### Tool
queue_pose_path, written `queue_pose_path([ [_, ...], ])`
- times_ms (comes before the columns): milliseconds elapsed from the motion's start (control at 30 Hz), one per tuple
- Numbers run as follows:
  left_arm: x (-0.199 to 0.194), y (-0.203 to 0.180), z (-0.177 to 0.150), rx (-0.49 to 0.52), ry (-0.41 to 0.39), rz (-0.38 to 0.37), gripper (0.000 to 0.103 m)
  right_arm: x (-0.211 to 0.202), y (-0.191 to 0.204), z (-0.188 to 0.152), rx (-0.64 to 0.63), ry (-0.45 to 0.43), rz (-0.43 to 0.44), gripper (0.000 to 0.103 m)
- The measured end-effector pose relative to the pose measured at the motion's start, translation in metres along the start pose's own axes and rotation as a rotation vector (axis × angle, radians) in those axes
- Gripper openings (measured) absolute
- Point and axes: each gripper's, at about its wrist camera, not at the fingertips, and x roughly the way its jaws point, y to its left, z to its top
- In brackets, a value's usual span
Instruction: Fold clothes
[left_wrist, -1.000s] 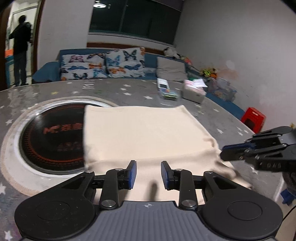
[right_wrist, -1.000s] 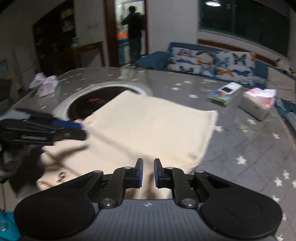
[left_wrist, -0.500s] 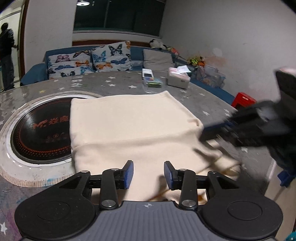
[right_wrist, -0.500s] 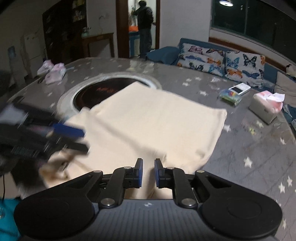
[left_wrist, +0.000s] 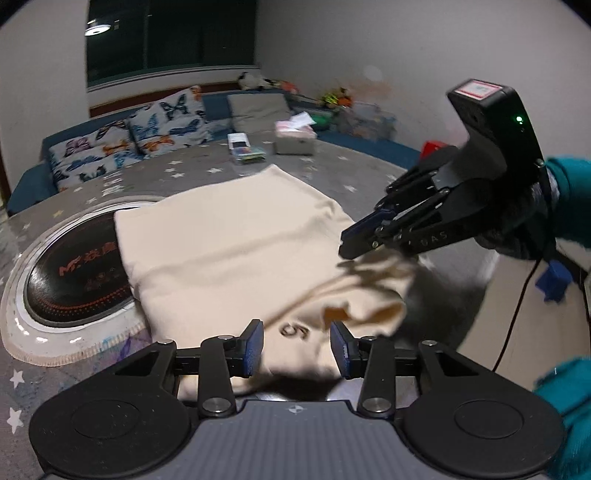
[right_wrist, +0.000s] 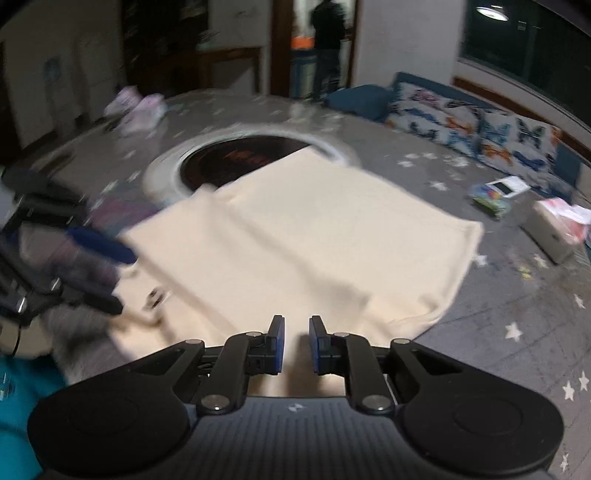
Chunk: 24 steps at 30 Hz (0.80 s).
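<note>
Garment (left_wrist: 236, 236) lies on table (left_wrist: 354, 184), partly over inset hob (left_wrist: 74, 266)

"5" on garment (left_wrist: 295, 331), "oas" on right gripper (left_wrist: 434, 236)

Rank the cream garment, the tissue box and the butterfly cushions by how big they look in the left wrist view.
1. Cream garment, by far the largest.
2. Butterfly cushions.
3. Tissue box, smallest.
The cushions and box sit farther from the camera, so their true sizes are unsure.

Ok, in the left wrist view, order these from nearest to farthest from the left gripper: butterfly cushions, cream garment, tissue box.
1. cream garment, right at the left gripper, between its fingers.
2. tissue box, far across the table, right of centre.
3. butterfly cushions, on the sofa beyond, left.
</note>
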Motion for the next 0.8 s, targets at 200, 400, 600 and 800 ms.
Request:
queue_pose_path([
  [200, -0.006, -0.009, -0.007, 0.094, 0.003, 0.003, 0.046, -0.003, 0.015, -0.009, -0.048, 0.014, 0.011, 0.02],
  [400, -0.001, -0.011, -0.015, 0.18, 0.007, 0.015, 0.048, -0.012, 0.017, -0.008, -0.052, 0.005, 0.013, 0.022],
  [600, 0.004, -0.016, -0.023, 0.263, -0.007, 0.024, 0.048, -0.024, 0.018, -0.01, -0.074, 0.015, -0.002, 0.032],
  [800, 0.01, -0.017, -0.025, 0.293, -0.027, 0.016, 0.032, -0.033, 0.028, -0.019, -0.132, 0.049, -0.003, 0.04],
])
